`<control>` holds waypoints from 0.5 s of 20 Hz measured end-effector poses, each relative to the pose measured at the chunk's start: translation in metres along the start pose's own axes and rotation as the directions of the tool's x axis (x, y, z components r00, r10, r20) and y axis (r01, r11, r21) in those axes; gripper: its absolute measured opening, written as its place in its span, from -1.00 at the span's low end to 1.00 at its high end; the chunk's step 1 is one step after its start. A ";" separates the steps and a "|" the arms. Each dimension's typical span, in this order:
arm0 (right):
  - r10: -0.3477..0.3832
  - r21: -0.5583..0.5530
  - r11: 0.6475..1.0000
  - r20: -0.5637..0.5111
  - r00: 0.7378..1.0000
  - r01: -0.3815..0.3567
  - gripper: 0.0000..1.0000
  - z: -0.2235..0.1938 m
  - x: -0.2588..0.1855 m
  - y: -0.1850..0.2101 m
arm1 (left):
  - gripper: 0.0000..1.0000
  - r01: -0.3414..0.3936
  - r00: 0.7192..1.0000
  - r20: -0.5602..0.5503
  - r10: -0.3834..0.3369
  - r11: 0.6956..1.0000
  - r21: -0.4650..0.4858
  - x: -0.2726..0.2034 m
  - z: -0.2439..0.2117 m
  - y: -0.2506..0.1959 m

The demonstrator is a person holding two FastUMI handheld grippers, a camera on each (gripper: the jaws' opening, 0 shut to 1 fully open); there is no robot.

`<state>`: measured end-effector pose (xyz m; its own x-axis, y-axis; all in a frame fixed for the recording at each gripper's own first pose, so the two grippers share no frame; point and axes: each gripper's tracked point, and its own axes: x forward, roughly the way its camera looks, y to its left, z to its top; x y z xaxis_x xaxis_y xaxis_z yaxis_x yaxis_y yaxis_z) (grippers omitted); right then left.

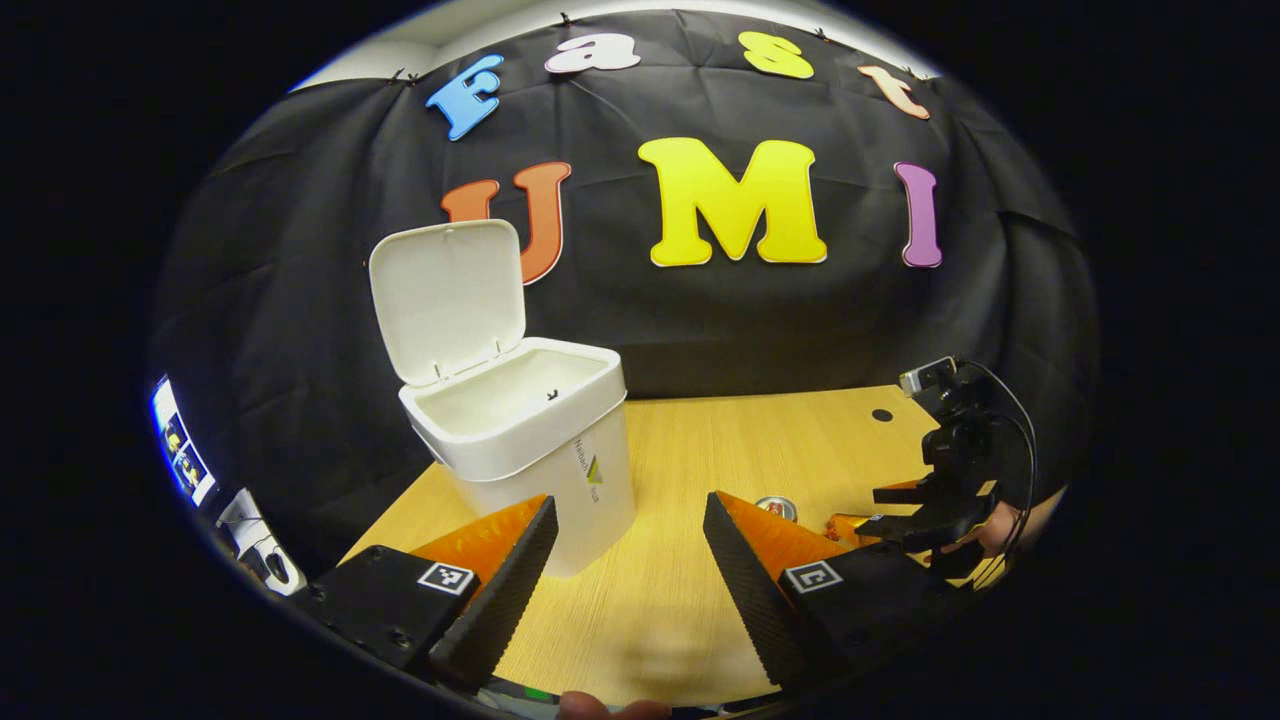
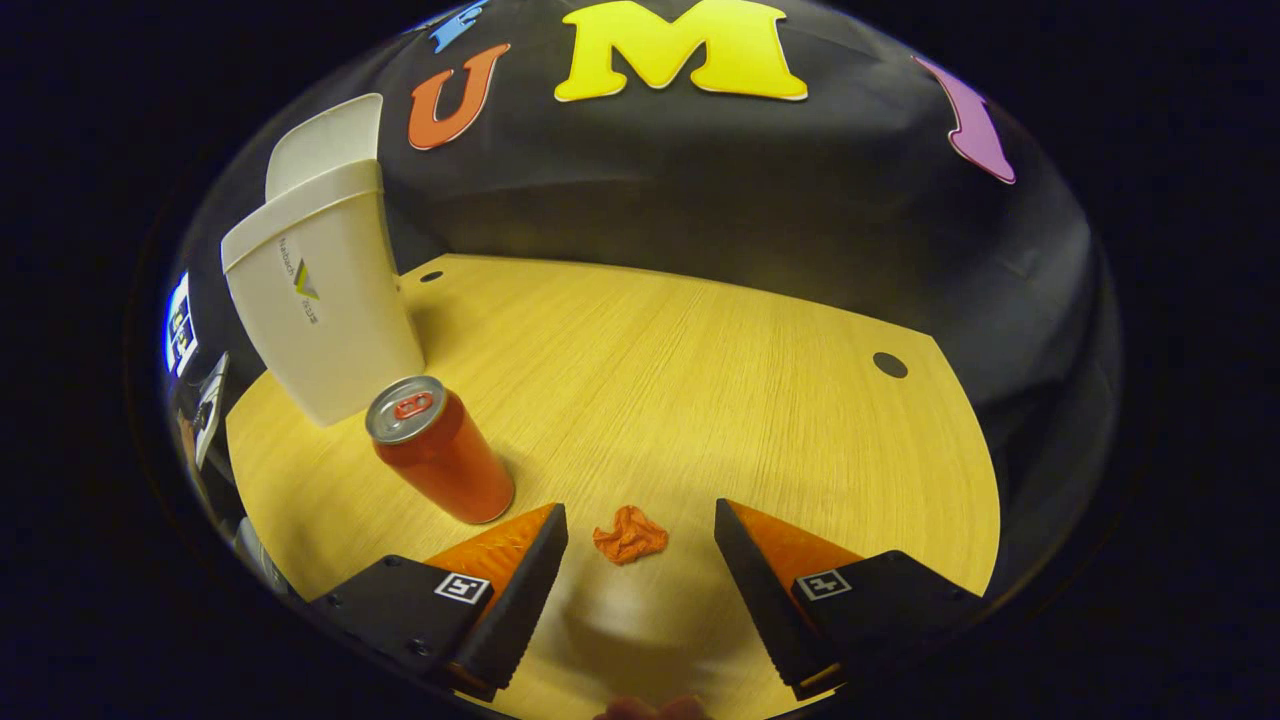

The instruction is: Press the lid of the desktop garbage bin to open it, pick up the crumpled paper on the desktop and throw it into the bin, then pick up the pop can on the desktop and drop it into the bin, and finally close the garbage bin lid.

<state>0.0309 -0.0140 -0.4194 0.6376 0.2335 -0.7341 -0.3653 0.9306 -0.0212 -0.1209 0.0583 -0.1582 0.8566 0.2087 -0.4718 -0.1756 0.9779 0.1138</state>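
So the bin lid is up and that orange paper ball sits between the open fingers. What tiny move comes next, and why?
Probably lower the right gripper and shut it on the crumpled paper. The bin has its lid raised, and the paper lies on the table between the open fingers.

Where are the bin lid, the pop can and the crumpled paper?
bin lid (image 1: 447, 300), left gripper view, on its raised inner face.
pop can (image 2: 445, 462), right gripper view, on its side wall.
crumpled paper (image 2: 629, 535), right gripper view, on its middle.

Even overhead light, fisheye-warped edges
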 end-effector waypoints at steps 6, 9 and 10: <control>0.021 0.018 1.000 -0.102 0.995 -0.020 0.89 -0.023 0.029 0.000 | 0.93 -0.063 0.998 -0.024 0.062 0.998 -0.020 -0.012 -0.011 0.017; 0.018 0.021 1.000 -0.128 0.992 -0.016 0.72 -0.033 0.036 -0.001 | 0.93 -0.086 0.996 -0.032 0.085 0.996 -0.020 -0.014 -0.017 0.026; 0.018 0.011 1.000 -0.135 0.991 -0.017 0.70 -0.032 0.035 -0.001 | 0.93 -0.094 0.995 -0.042 0.093 0.995 -0.019 -0.014 -0.019 0.030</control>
<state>0.0313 -0.0156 -0.4669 0.5337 0.2106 -0.8190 -0.3684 0.9297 -0.0009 -0.1468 0.0847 -0.1650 0.8156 0.2991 -0.4954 -0.2644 0.9541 0.1408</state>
